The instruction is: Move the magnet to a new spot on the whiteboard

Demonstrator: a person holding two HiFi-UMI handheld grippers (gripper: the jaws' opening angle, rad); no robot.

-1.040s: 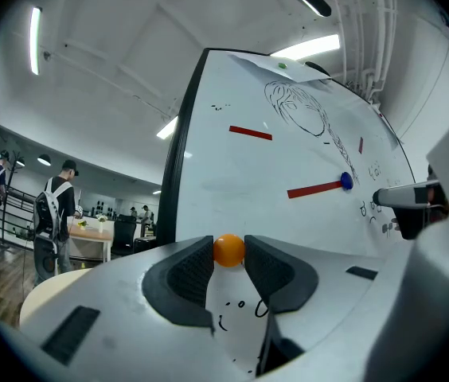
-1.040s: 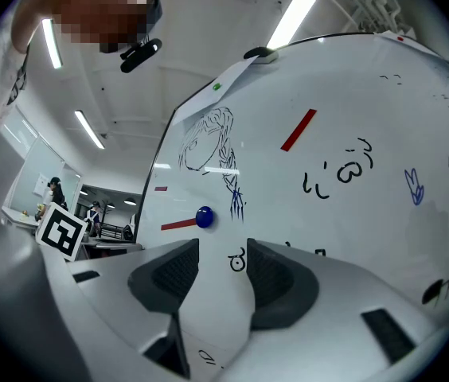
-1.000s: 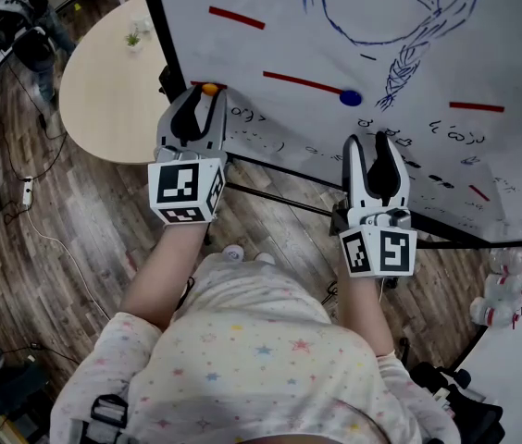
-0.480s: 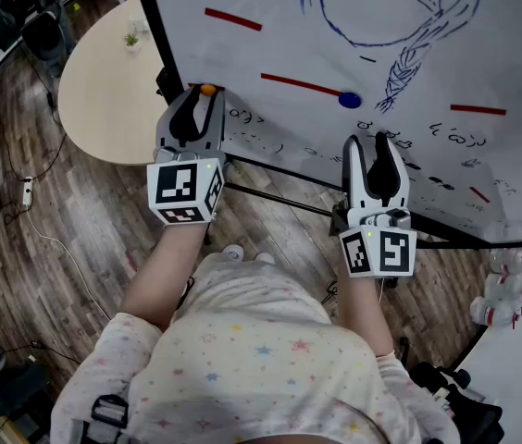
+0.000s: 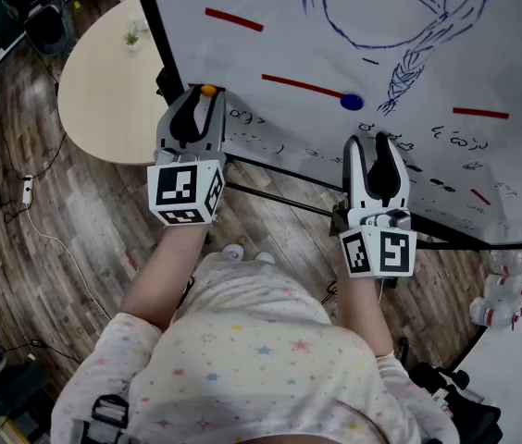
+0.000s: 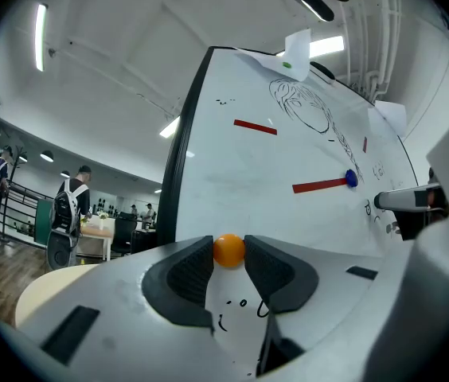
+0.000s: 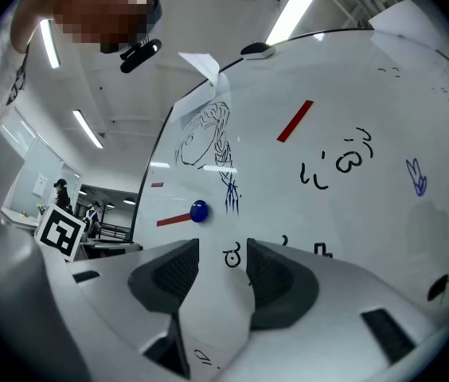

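Left tongs [image 5: 205, 95] are clamped on a small orange magnet [image 6: 228, 250], one dark ribbed pad pressing on each side of it so that the ball sits right at the tips. Seen from the head view, that magnet is at the lower left part of the whiteboard [image 5: 279, 49], just beside the board's black frame [image 5: 161, 35] and below the leftmost red bar [image 5: 234, 18]; whether it touches the white surface or stands just off it cannot be made out. Right tongs [image 7: 223, 249] stand open with nothing between the pads; only the board and some black handwriting show through the gap. They point at the lower middle of the board, well apart from the left pair, each with its marker cube turned toward the person. Above and a little left of the right tongs, a blue magnet [image 5: 352, 103] sits on the board at the right end of a second red bar [image 5: 301, 84]. Higher up, a blue pen drawing [image 5: 400, 26] of a head with a long braid covers the upper part of the board. Left of the board, a round pale table [image 5: 104, 91] stands on the wooden floor [image 5: 76, 239], and the left gripper view shows a person with a backpack [image 6: 69, 205] far off in the room.
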